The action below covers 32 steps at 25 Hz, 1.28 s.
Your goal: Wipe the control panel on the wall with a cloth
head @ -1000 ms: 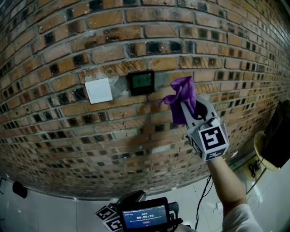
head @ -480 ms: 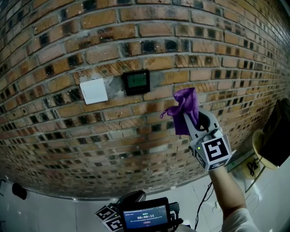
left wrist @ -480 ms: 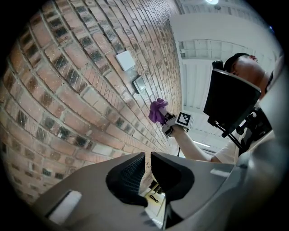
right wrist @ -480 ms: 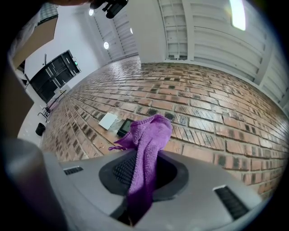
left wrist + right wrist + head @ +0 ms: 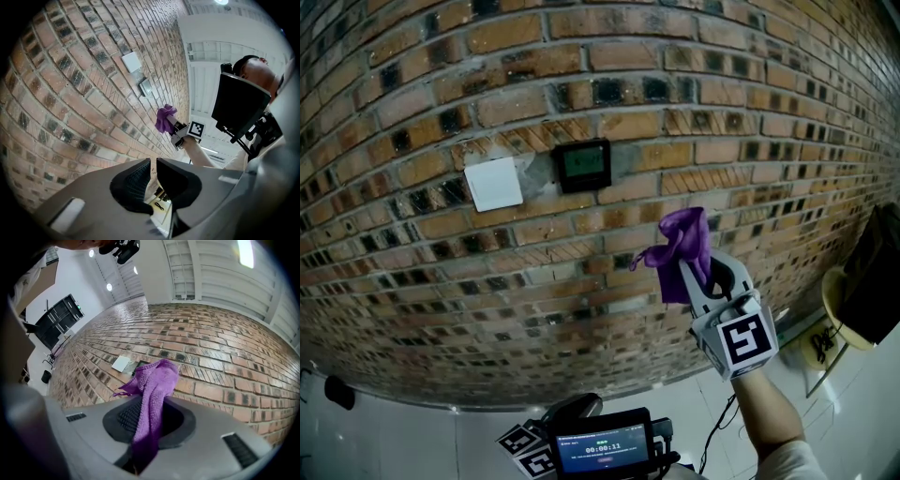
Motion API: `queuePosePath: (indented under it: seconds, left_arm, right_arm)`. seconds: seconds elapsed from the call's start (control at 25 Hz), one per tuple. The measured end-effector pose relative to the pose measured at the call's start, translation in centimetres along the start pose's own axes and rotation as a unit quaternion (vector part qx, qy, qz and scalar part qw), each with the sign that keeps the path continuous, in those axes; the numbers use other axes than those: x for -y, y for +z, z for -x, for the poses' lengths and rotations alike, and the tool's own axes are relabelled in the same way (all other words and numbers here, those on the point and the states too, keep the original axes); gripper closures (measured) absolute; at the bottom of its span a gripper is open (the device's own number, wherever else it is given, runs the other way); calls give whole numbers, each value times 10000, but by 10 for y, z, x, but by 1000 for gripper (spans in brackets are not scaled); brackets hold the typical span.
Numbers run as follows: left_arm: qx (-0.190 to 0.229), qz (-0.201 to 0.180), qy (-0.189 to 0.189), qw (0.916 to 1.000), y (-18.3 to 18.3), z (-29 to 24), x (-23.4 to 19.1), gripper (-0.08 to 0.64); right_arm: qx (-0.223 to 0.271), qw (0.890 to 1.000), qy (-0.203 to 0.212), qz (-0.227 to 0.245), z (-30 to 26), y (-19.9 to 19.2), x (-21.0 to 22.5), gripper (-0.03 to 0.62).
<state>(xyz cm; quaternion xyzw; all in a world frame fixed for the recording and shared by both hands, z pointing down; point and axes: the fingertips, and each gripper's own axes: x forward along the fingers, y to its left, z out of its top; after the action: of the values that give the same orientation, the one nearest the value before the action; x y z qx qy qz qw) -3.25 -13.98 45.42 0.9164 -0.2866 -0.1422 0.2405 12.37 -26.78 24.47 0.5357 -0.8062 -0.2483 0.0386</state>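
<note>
The dark control panel (image 5: pixel 585 165) with a green display is set in the brick wall, and a white switch plate (image 5: pixel 493 184) sits just left of it. My right gripper (image 5: pixel 698 267) is shut on a purple cloth (image 5: pixel 682 242), which it holds up below and to the right of the panel, off it. In the right gripper view the cloth (image 5: pixel 152 394) hangs between the jaws, with the panel (image 5: pixel 140 365) beyond. My left gripper (image 5: pixel 153 174) is low by the wall, its jaws together with nothing in them.
The brick wall (image 5: pixel 412 281) fills the head view, meeting a white floor (image 5: pixel 422 441) below. A small screen (image 5: pixel 600 448) sits at the bottom edge. A black object (image 5: pixel 874 281), a yellow item (image 5: pixel 839 305) and cables (image 5: pixel 823 352) lie at the right.
My right gripper, still holding the purple cloth, has dropped down and slightly right, away from the control panel. The left gripper stays low.
</note>
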Motion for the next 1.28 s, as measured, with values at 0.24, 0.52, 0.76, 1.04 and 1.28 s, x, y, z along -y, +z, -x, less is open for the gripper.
queuePosePath:
  seconds: [0.24, 0.52, 0.76, 1.04, 1.28]
  left_arm:
    - [2, 21, 22, 10000, -1, 2, -1, 526]
    - [-3, 45, 61, 10000, -1, 4, -3, 526]
    - [4, 37, 78, 10000, 1, 4, -4, 526]
    - [-7, 50, 89, 9999, 0, 3, -5, 526]
    - [-21, 52, 83, 9999, 0, 2, -5, 526]
  right_arm:
    - [50, 9999, 45, -150, 4, -5, -7, 511]
    - [-145, 9991, 148, -356, 13, -25, -18, 511]
    - [-183, 9985, 129, -504, 19, -30, -19, 511]
    - [-393, 9963, 179, -745, 32, -47, -30, 511]
    - [-542, 9952, 182, -794, 38, -53, -33, 511]
